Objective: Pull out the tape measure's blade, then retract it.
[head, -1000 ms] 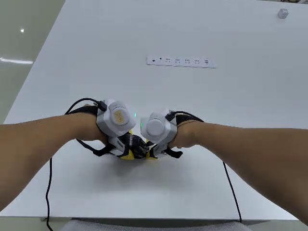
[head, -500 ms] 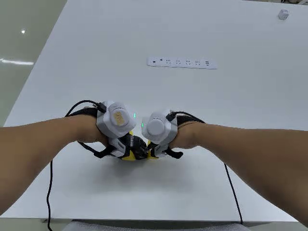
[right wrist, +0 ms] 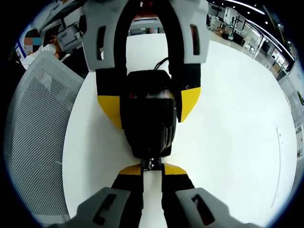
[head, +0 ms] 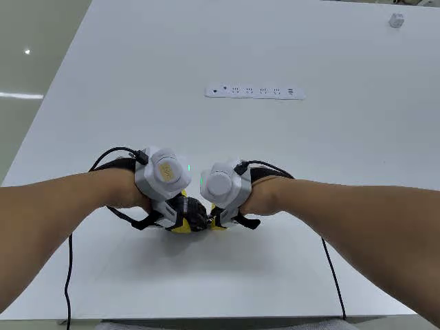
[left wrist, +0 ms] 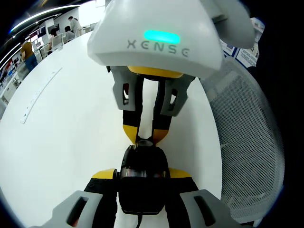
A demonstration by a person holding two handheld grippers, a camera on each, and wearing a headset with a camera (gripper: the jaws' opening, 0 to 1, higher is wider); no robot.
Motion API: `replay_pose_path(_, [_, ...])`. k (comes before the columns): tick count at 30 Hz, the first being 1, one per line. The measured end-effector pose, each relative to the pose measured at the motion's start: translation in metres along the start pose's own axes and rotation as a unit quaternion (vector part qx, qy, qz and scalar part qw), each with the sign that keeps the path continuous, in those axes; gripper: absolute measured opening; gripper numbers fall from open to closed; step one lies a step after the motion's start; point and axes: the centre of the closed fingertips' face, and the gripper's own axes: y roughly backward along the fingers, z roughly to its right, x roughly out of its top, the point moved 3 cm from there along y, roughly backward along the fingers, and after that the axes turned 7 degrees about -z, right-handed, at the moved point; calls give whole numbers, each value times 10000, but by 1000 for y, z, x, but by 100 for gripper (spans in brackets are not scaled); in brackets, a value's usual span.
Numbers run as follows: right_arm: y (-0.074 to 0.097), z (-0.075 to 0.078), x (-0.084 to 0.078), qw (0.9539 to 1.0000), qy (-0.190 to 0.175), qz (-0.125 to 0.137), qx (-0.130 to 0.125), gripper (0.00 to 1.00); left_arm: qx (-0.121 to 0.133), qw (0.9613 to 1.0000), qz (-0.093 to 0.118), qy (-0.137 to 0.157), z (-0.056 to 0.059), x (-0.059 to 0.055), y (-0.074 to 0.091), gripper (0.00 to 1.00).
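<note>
Almost nothing moves vs. 1 s ago: both grippers stay nose to nose over the table (head: 289, 48); the slight frame shift is camera only.

Left gripper (left wrist: 141, 174): jaws closed part-way, clamping the tape (left wrist: 142, 164) by the flat sides of its black case, which sits btw. the pads.

Right gripper (right wrist: 152, 170): jaws nearly together, tips pinched on the hook (right wrist: 152, 163) at the case mouth, directly ahead of its jaws. No blade is drawn out yet.

Handling (judgement): case is rigid, compact and fairly dense, so a firm side clamp should hold w/o slipping. The blade is prob. thin, springy steel w/ sharp edges. Hook is small and easy to lose, so grip it square. Pull straight away from the left gripper; keep hold on return, or the spring snaps the blade back.
</note>
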Motion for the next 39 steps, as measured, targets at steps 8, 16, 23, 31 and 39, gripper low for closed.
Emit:
replay_pose_path(8, [5, 1, -9, 10000, -44, -24, 28, 12, -5, 10000, 39, 40, 0, 0, 0, 36])
replay_pose_path(16, [4, 1, -12, 10000, -65, -7, 10, 12, -8, 10000, 36, 46, 0, 0, 0, 36])
replay_pose_path(23, [5, 1, -16, 10000, -66, -75, -6, 12, -13, 10000, 53, 50, 2, 2, 2, 36])
replay_pose_path(31, [5, 2, -20, 9999, -94, -109, 8, 12, 7, 10000, 51, 60, 3, 2, 2, 36])
replay_pose_path(39, [7, 2, -25, 9998, -122, -150, 28, 12, 3, 10000, 50, 75, 3, 3, 2, 36])
